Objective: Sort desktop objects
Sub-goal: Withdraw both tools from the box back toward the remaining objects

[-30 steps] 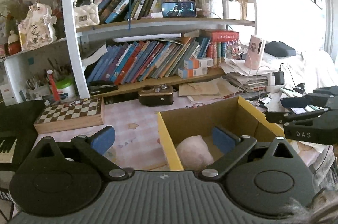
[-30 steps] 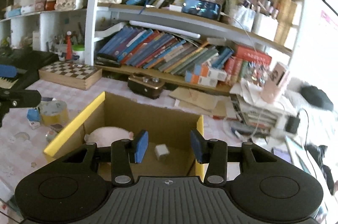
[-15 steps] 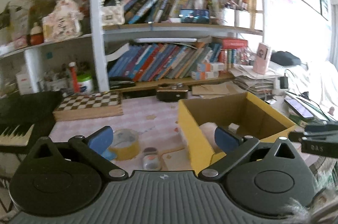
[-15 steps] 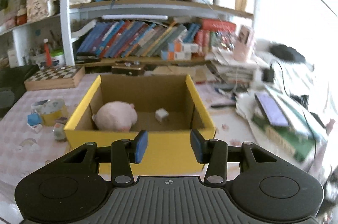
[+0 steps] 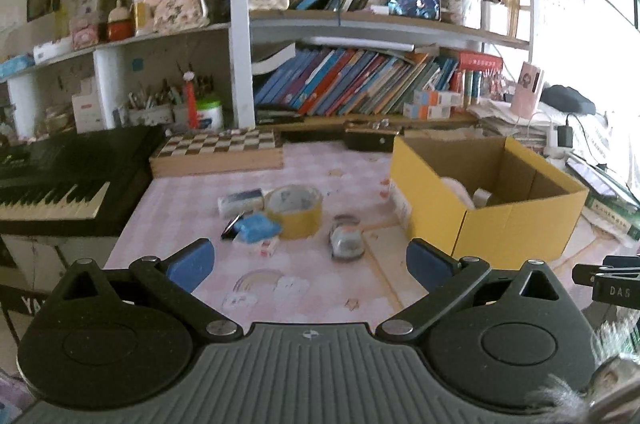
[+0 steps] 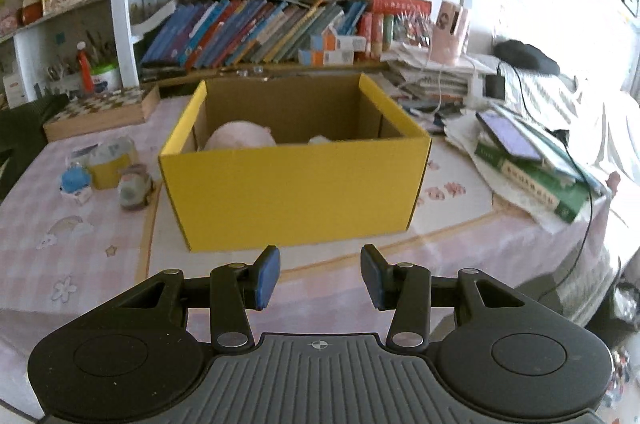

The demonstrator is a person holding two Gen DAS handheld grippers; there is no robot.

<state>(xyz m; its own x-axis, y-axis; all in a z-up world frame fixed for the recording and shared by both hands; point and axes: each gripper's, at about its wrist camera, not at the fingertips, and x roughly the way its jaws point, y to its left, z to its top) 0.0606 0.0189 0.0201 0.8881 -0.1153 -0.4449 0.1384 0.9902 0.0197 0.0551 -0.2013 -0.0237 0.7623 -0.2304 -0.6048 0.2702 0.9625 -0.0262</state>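
Note:
A yellow cardboard box (image 6: 296,184) stands on the pink checked tablecloth, also in the left wrist view (image 5: 516,220). Inside lie a pink plush toy (image 6: 240,135) and a small white block (image 5: 482,196). Left of the box lie a yellow tape roll (image 5: 295,210), a blue packet (image 5: 256,226), a white packet (image 5: 241,202) and a small toy car (image 5: 346,238). My left gripper (image 5: 310,262) is open and empty, held near the table's front edge before these items. My right gripper (image 6: 319,276) is open and empty in front of the box.
A black keyboard (image 5: 52,184) sits at the left. A chessboard box (image 5: 218,152) and a brown camera case (image 5: 370,140) lie near the bookshelf. Stacked books with a phone (image 6: 532,160) and cables lie right of the box.
Both grippers have pulled back from over the box toward the table's front edge. The left gripper's view has swung left onto the loose items. Both stay open and empty.

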